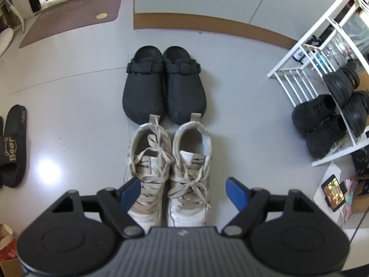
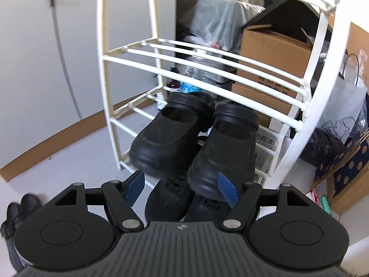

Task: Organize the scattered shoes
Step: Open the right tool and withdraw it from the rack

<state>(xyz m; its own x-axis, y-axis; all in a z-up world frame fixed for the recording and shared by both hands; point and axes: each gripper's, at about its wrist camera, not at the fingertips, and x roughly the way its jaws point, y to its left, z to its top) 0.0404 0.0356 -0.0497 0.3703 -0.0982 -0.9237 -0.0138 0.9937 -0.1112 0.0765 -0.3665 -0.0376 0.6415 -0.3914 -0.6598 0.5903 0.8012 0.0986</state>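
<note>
Two pairs lined up on the floor, two pairs on the rack

My left tool [image 1: 183, 190] hangs spread and empty over the white sneakers [image 1: 169, 173], black clogs [image 1: 165, 85] just beyond; my right tool [image 2: 182, 190], prongs apart, grips nothing before the black rubber clogs [image 2: 196, 136] on the white shoe rack [image 2: 230, 73].

Sneakers [image 1: 170, 168], clogs [image 1: 165, 85] on floor [image 1: 76, 106]

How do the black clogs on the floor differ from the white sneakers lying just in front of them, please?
The black clogs are dark, laceless slip-ons with a buckled strap; the white sneakers are pale, scuffed and tied with beige laces. The clogs lie nearer the wall, the sneakers nearer the camera. The sneakers have open collars with heel tabs; the clogs are backless. Both pairs sit side by side on the floor.
</note>
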